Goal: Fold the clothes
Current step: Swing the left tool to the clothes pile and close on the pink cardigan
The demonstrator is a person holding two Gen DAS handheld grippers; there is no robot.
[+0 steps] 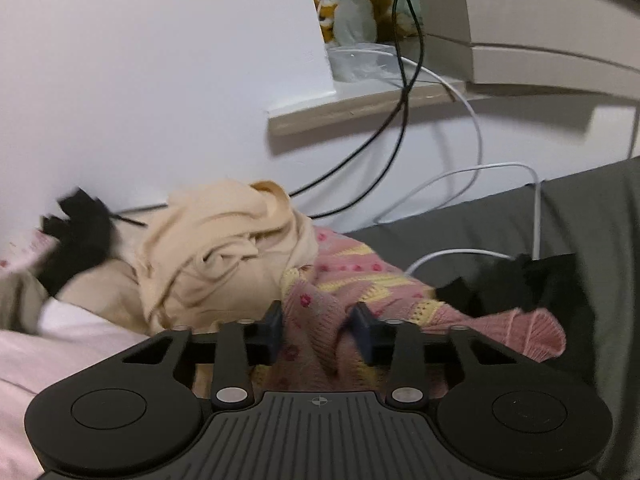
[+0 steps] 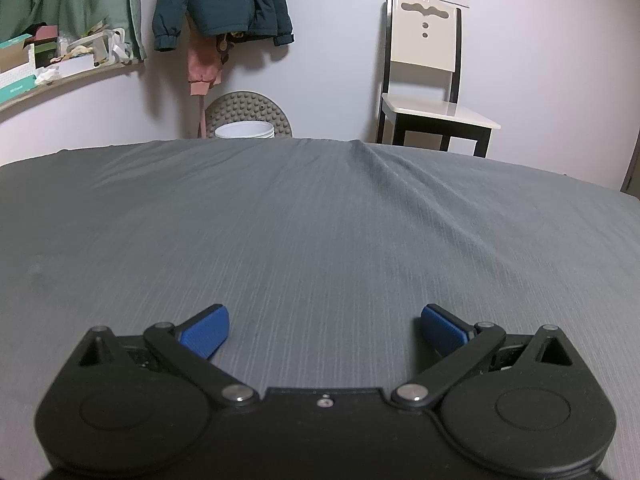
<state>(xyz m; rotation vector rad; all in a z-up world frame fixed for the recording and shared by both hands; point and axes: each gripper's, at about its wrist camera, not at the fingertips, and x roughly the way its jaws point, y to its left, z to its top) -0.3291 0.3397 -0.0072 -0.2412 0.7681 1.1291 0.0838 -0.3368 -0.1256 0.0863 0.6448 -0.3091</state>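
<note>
Your left gripper [image 1: 316,332] has its jaws narrowed on a fold of the pink knit sweater [image 1: 340,300], looks pinched, tho motion blur makes contact hard to confirm. That sweater lies just right of the beige garment [image 1: 216,248] in the pile. Your right gripper [image 2: 324,330] hangs wide apart w/ nothing between, over the bare grey sheet [image 2: 320,220].

White walls [image 2: 328,40], cream chair [image 2: 426,76], grey bed sheet [image 2: 320,220], cluttered shelf [image 2: 60,76]

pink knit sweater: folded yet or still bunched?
Bunched. The pink knit sweater lies crumpled in the pile, a ridge of it between the left gripper fingers.
</note>
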